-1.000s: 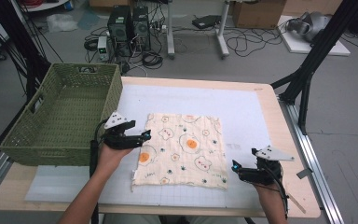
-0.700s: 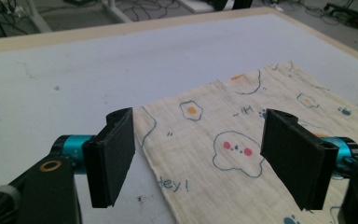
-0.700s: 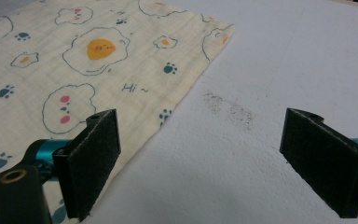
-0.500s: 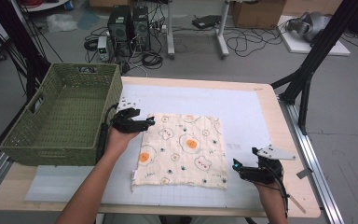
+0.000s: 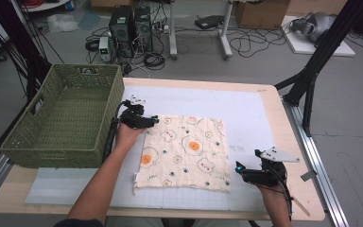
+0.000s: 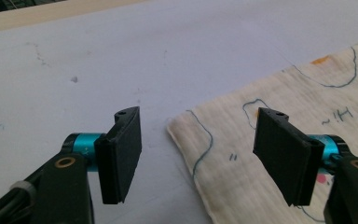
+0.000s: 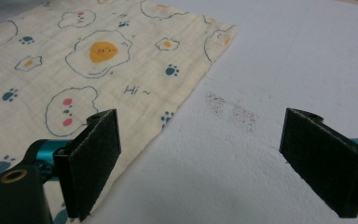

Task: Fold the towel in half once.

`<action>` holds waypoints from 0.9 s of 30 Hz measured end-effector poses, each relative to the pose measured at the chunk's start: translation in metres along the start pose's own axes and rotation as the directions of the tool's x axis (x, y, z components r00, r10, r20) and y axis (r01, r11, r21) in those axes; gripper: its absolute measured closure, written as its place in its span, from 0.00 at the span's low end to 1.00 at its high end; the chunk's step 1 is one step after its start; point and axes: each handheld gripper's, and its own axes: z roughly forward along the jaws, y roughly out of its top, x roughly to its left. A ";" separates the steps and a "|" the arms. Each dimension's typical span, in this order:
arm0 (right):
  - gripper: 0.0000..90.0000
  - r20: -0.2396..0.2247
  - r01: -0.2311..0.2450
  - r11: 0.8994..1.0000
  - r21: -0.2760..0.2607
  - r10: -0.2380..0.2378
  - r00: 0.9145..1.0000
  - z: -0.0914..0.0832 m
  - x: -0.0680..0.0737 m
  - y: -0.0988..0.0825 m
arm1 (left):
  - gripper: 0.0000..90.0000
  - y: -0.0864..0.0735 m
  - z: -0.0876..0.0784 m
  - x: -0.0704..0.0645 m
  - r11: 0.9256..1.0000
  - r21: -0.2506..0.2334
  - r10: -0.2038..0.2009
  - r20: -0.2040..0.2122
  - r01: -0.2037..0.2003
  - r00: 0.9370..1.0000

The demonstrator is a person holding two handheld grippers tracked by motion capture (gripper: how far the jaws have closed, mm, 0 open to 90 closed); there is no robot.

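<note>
Between my left gripper's just-narrowing, empty jaws lies the cloth's far corner: thin, limp, best pinched at this edge.

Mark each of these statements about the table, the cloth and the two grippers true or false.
1. The cloth lies inside the basket. False: it lies flat on the white mat; the basket stands left of it.
2. The left gripper is at the cloth's far left corner. True.
3. The left gripper has pinched the corner. False: its jaws, just closing, stand apart round the corner.
4. The right gripper is open. True.
5. The cloth is printed with fried eggs. True.
</note>
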 end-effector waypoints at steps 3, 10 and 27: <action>0.13 0.002 -0.007 1.000 0.004 0.007 1.000 0.000 0.000 -0.001 | 0.44 -0.002 0.004 0.000 1.000 0.019 0.025 -0.016 -0.024 1.000; 0.13 0.000 -0.009 1.000 0.007 0.009 1.000 0.001 0.000 -0.001 | 0.48 -0.008 0.011 0.000 0.998 0.060 0.037 -0.013 -0.036 0.999; 0.15 -0.026 -0.006 1.000 0.023 0.007 1.000 0.014 -0.005 0.012 | 0.86 -0.020 0.014 -0.003 0.998 0.051 0.037 0.014 -0.038 0.999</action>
